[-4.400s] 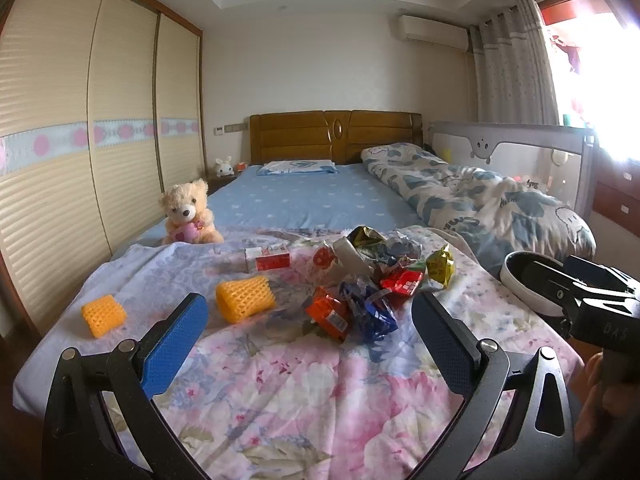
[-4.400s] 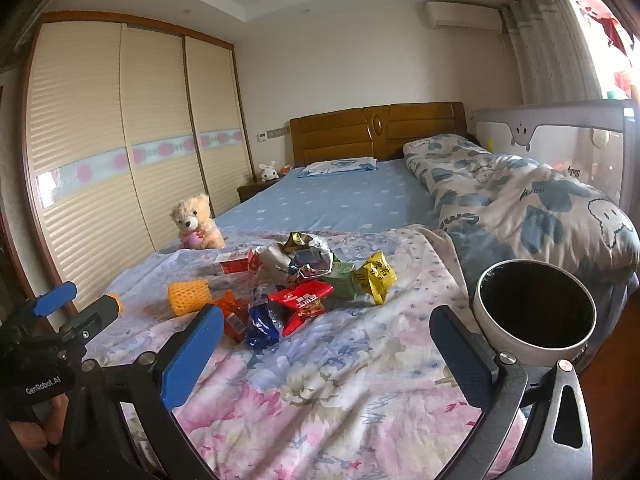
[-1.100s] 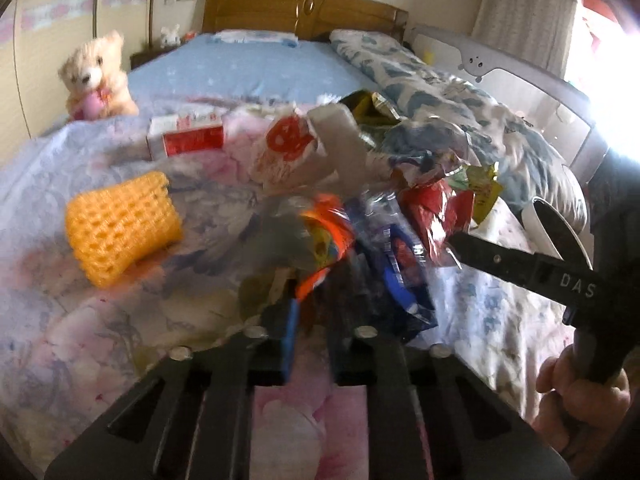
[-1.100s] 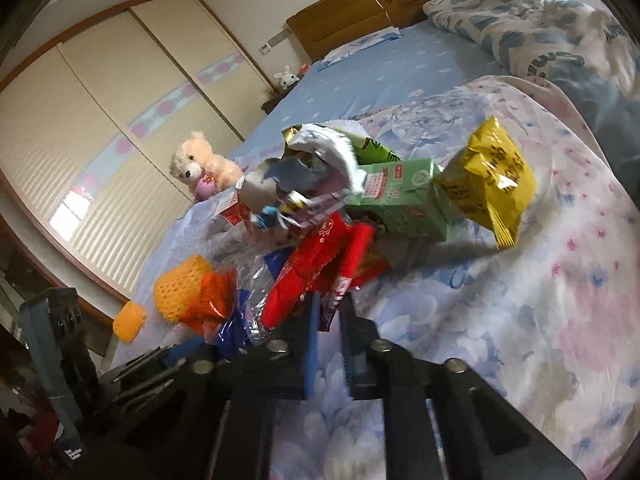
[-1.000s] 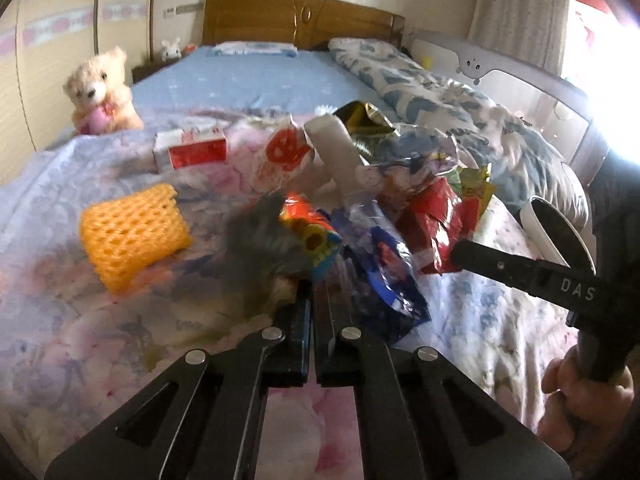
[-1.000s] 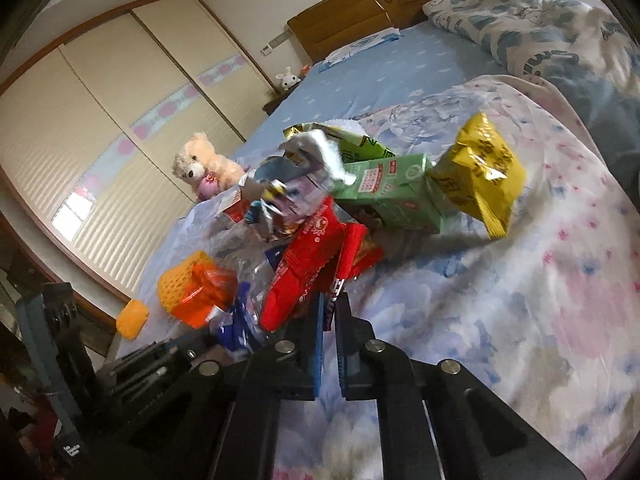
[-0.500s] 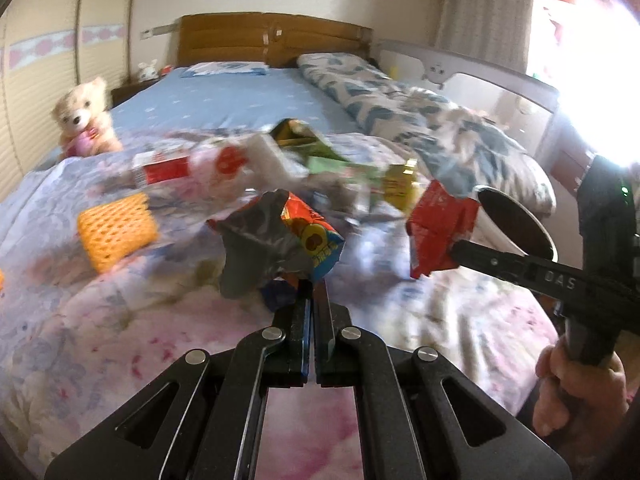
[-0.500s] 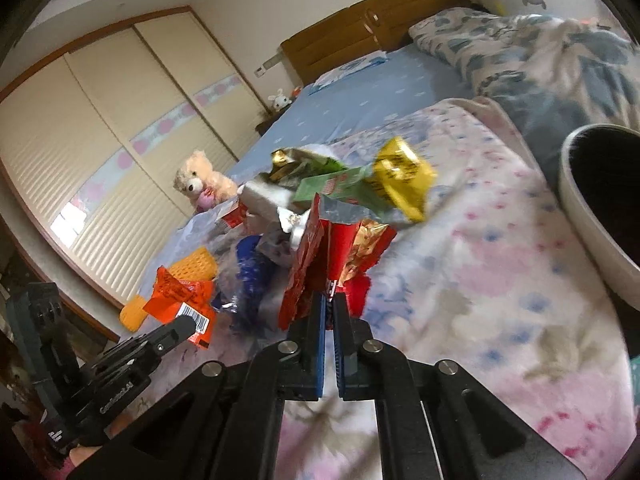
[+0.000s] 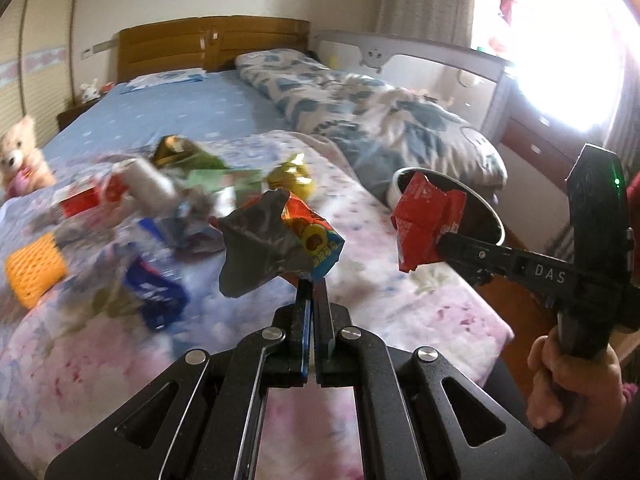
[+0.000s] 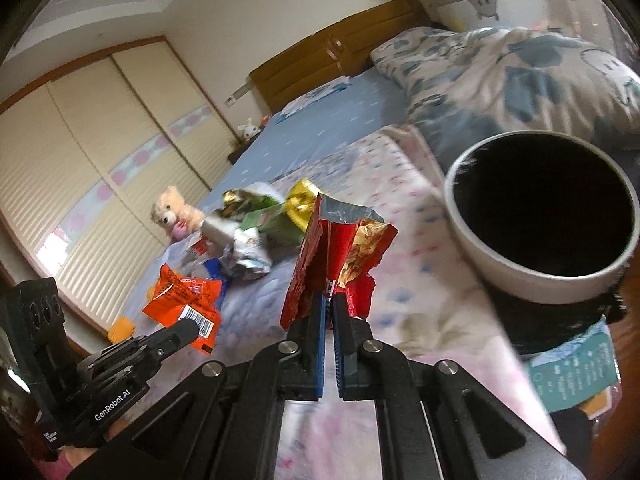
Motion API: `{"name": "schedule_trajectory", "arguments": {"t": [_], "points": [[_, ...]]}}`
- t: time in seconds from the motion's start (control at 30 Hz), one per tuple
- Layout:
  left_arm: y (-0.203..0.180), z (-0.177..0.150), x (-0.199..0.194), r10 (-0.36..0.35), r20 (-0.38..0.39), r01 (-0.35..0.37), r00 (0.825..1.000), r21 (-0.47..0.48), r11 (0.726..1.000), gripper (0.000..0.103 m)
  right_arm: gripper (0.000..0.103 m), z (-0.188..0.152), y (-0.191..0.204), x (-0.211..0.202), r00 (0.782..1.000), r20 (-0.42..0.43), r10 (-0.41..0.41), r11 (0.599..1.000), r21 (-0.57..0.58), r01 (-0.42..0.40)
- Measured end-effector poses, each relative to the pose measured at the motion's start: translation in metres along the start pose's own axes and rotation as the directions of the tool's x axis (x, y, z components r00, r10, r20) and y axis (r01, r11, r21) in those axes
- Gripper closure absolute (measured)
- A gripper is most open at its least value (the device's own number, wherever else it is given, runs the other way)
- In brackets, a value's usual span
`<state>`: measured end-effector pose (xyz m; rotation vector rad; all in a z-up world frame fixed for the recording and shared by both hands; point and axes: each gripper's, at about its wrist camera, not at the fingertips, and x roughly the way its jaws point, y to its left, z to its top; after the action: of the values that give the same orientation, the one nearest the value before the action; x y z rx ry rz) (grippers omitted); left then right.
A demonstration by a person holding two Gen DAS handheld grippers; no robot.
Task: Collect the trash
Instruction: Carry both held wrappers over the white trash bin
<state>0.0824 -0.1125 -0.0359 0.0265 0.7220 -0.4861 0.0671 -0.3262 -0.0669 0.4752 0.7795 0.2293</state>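
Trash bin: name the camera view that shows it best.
Right wrist view: the trash bin shows its whole white rim and dark opening beside the bed. In the left wrist view, only part of its rim shows behind the red wrapper.

The floral blanket [image 10: 432,292] between the wrapper pile [image 10: 256,232] and the white bin [image 10: 536,280] lies bare. The bin mouth is unobstructed. The rumpled duvet [image 10: 520,76] crowds its far side.

motion-blurred wrapper pile [image 9: 168,200] — bin's [image 10: 536,280] inside black, unreadable
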Motion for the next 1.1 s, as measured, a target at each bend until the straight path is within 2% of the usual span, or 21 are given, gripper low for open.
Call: {"name": "schedule_trajectory", "arguments": {"t": [0.6, 1.1], "points": [[-0.073, 0.026, 0.042, -0.102, -0.038, 0.106, 0.994, 0.124, 0.987, 0.102, 0.1, 0.02, -0.067, -0.045, 0.99, 0.09, -0.109, 0.992, 0.075, 0.102], [-0.131, 0.053, 0.084, -0.181, -0.08, 0.193, 0.98, 0.2, 0.961, 0.102, 0.1, 0.044, -0.117, -0.055, 0.979, 0.096, -0.179, 0.979, 0.119, 0.167]]}}
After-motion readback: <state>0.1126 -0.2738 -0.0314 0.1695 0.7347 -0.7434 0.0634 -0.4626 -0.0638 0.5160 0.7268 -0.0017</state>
